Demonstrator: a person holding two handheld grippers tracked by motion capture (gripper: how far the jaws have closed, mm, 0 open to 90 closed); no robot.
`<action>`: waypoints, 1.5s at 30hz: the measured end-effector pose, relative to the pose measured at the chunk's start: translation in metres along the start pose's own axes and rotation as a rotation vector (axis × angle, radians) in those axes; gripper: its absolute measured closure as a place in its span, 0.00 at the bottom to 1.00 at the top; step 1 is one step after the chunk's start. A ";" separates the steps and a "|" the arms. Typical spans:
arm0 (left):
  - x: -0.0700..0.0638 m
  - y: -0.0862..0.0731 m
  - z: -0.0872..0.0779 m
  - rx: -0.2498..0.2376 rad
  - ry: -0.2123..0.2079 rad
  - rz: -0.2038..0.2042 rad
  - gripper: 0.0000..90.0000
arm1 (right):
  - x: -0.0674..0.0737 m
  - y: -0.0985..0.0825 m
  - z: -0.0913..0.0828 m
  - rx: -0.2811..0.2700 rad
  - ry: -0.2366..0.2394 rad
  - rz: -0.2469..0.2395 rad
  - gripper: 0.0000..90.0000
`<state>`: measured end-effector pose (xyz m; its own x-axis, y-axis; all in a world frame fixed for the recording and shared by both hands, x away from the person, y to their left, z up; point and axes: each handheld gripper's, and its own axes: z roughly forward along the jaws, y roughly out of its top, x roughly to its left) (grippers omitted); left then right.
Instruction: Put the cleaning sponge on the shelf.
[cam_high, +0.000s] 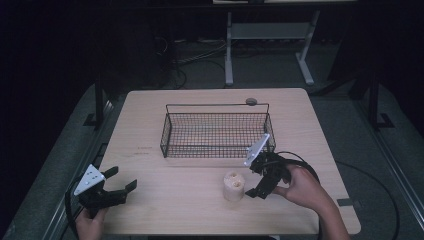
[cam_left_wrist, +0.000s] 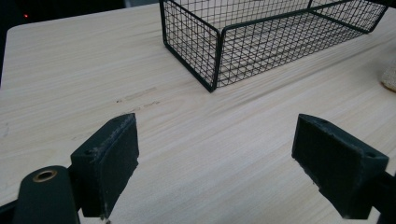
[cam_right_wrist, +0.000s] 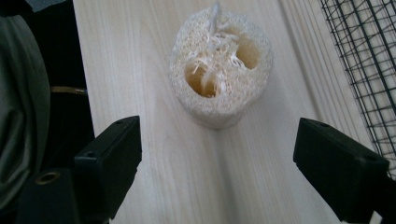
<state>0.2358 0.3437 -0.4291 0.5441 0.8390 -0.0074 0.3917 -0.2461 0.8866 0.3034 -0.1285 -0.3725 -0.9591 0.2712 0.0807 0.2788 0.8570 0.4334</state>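
A pale loofah chunk stands upright on the wooden table, in front of the black wire basket. From the right gripper view the loofah shows its holed top just ahead of the jaws. My right gripper is open, right beside the loofah and not touching it. My left gripper is open over bare wood at the table's front left, nothing between its jaws. In the left gripper view the basket lies ahead to the right, and the loofah's edge peeks in at far right.
The basket is empty and has a thin wire handle along its far rim. A small round grey object lies on the table behind it. A desk frame and cables stand on the dark floor beyond the table.
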 end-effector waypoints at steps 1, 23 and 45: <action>0.000 0.000 0.000 -0.001 0.000 0.000 0.15 | 0.000 0.002 0.001 0.001 0.002 -0.005 0.16; 0.000 0.000 -0.001 -0.005 0.003 -0.004 0.15 | -0.004 0.020 0.017 0.025 0.039 -0.017 0.16; 0.001 0.000 -0.003 -0.012 0.007 -0.007 0.16 | -0.008 0.033 0.035 0.074 0.046 -0.024 0.17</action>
<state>0.2346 0.3463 -0.4282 0.5360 0.8442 -0.0098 0.3865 -0.2350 0.8918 0.3220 -0.0869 -0.3896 -0.9664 0.2309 0.1128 0.2565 0.8936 0.3683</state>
